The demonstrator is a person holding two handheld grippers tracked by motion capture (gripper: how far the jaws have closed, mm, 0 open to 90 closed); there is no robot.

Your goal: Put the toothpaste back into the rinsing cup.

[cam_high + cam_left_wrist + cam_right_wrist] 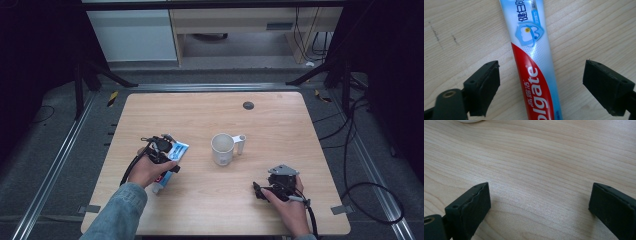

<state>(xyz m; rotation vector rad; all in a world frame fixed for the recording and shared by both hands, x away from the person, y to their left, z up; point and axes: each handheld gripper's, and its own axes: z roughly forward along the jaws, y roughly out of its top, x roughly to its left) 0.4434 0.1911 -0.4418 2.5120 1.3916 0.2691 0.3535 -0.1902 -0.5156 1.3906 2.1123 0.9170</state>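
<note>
On the left part of the pale wooden table (210, 200), the red, white and blue Colgate toothpaste tube (172, 162) lies flat, its long axis running on a diagonal in the high view: the flat crimped end points up and to the right, toward the mug, and the capped end points down and to the left, toward the person's side. The left gripper (161, 146) hovers right over the tube, held by a hand in a blue denim sleeve (120, 210). In the left gripper view the tube (534, 65) runs lengthwise up the middle between the two black jaws, crossways to their gap; the jaws stand wide on either side of it, with bare wood showing between each pad and the tube, so nothing is gripped.

Near the table's middle stands a white ceramic mug (223, 148), upright, its handle turned to the right.

At the right, the right gripper (257, 190) rests low over bare wood, well apart from the tube, its jaws spread wide and empty.
</note>
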